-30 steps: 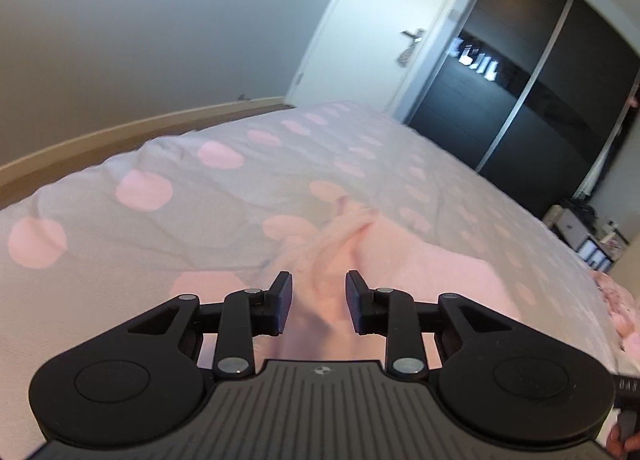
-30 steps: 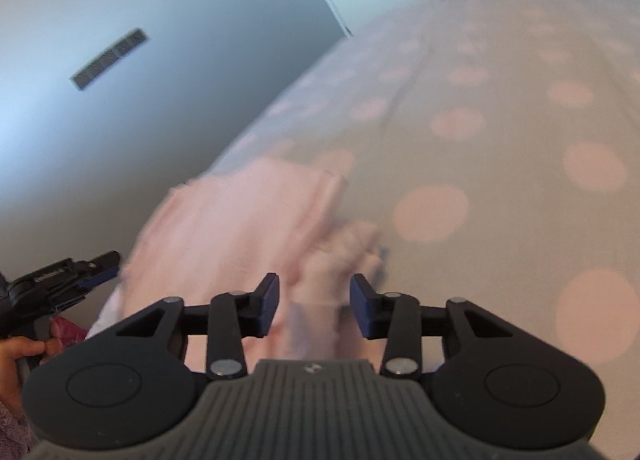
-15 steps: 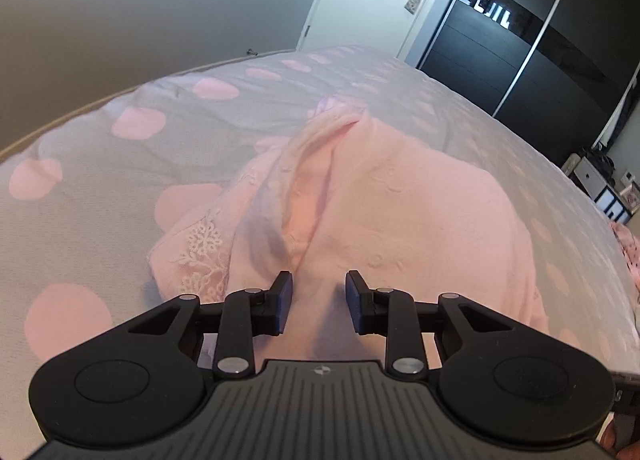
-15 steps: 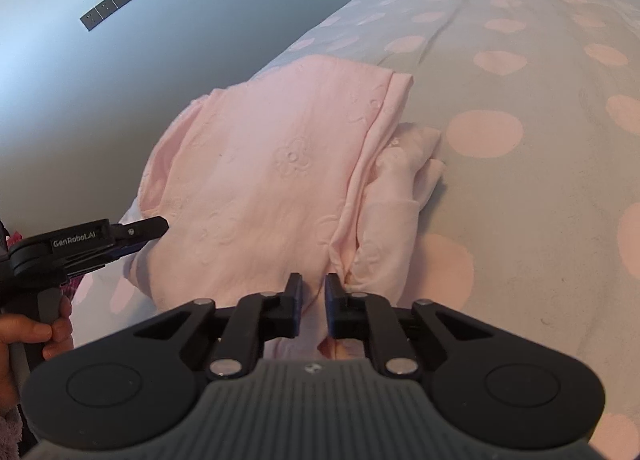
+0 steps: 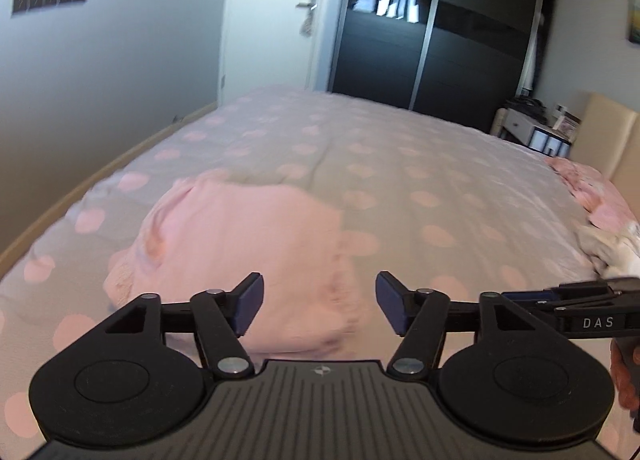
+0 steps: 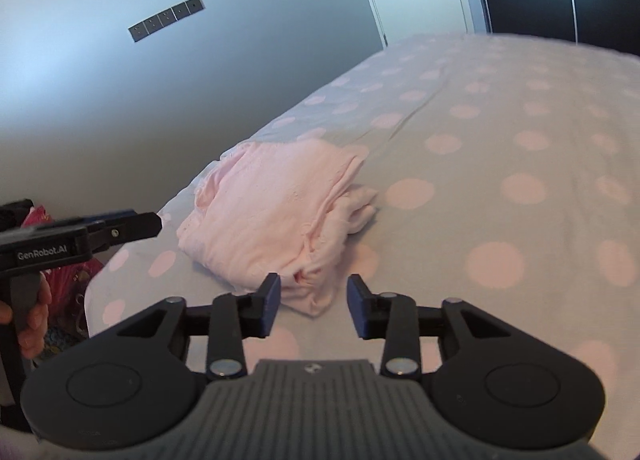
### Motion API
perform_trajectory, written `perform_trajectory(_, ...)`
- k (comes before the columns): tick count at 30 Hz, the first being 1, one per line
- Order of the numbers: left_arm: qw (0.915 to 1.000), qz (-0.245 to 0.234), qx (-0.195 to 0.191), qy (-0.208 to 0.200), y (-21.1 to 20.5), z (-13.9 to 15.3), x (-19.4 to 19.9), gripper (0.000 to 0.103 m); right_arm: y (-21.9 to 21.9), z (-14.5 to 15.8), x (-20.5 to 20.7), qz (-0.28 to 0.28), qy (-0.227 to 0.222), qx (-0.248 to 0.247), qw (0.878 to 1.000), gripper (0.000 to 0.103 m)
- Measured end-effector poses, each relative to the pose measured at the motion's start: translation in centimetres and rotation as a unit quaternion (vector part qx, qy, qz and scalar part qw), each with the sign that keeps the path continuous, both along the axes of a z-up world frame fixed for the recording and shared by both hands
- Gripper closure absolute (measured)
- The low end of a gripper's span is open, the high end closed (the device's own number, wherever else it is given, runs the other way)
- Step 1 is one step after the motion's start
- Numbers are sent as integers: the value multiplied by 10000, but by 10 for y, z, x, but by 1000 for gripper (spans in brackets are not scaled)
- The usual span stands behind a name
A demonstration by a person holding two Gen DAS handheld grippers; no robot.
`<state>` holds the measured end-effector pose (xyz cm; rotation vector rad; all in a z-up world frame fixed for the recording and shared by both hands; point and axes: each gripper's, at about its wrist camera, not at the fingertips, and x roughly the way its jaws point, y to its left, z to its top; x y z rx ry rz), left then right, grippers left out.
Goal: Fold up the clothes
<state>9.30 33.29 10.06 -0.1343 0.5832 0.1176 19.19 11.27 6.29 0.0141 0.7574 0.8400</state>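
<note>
A pale pink garment [image 5: 240, 248] lies folded in a thick bundle on the grey bedspread with pink dots [image 5: 420, 164], near the bed's left edge. My left gripper [image 5: 320, 306] hovers above and behind its near edge. Its jaws are opening wide and nothing is pressed between the pads. In the right wrist view the garment [image 6: 276, 212] shows a loose, rumpled flap on its right side. My right gripper [image 6: 314, 302] hangs just short of the near corner, jaws opening, pads off the cloth. Each gripper shows in the other's view: right gripper [image 5: 520, 296], left gripper [image 6: 154, 224].
A heap of pink and white clothes [image 5: 596, 204] lies at the bed's right edge by a beige headboard [image 5: 608, 136]. A dark wardrobe [image 5: 440, 44], a white door [image 5: 276, 20] and a nightstand [image 5: 532, 132] stand beyond the bed. A pink bag [image 6: 64, 272] sits on the floor at the left.
Both grippers have let go of the pink garment and drawn back and up from it. Their jaws have spread. The garment now lies folded on the bed.
</note>
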Motion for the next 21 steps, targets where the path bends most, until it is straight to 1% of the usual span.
perform_trajectory(2,9995,-187,130,-203,-40,13,-15,28,-35,17,-20,-48,-306,-114,9995,47)
perform_trajectory(3,9991,-270,160,-301,-59,19,-22,28,-52,24,-29,-98,-431,-185,9989,45)
perform_trajectory(5,9983,-374,129,-432,-96,27,-37,28,-88,35,-48,-250,-613,-246,9975,33)
perform_trajectory(9,9962,-618,117,-600,-162,34,-62,26,-154,46,-87,-594,-875,-326,9939,27)
perform_trajectory(11,9958,-673,46,-623,-189,32,-74,25,-180,48,-106,-800,-992,-412,9910,21)
perform_trajectory(12,9960,-675,-12,-591,-201,30,-79,24,-190,47,-116,-921,-1077,-451,9889,20)
perform_trajectory(14,9965,-681,-82,-480,-223,23,-88,24,-211,46,-137,-1166,-1249,-533,9839,14)
perform_trajectory(17,9954,-920,18,-252,-253,8,-98,24,-230,41,-166,-1633,-1544,-737,9716,5)
perform_trajectory(20,9952,-980,9,-54,-272,-11,-110,24,-245,30,-191,-2122,-1580,-777,9612,4)
perform_trajectory(21,9952,-977,4,-2,-275,-18,-113,24,-251,25,-198,-2326,-1518,-787,9574,3)
